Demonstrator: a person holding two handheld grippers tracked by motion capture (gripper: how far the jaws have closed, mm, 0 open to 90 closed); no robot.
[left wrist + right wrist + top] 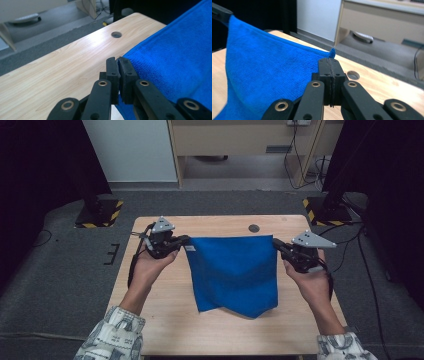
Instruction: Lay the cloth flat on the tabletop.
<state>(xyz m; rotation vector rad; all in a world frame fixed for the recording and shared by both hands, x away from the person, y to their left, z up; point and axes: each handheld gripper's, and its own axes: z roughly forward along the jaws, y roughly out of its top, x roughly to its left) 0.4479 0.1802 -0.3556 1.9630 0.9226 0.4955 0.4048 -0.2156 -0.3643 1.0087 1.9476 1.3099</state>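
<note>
A blue towel [234,272] hangs stretched between my two grippers above the wooden table [165,315]; its lower edge rests on the tabletop. My left gripper [186,240] is shut on the towel's top left corner. My right gripper [275,242] is shut on the top right corner. In the left gripper view the jaws [118,60] pinch the blue towel [175,62] at its corner. In the right gripper view the jaws [329,61] are pressed together on the towel [267,72], with a small tip of cloth poking out above them.
A round hole [254,228] sits in the table near its far edge, behind the towel. Two stand bases with yellow-black tape [100,212] [325,210] stand on the grey carpet beyond the table. A wooden cabinet [240,140] is farther back.
</note>
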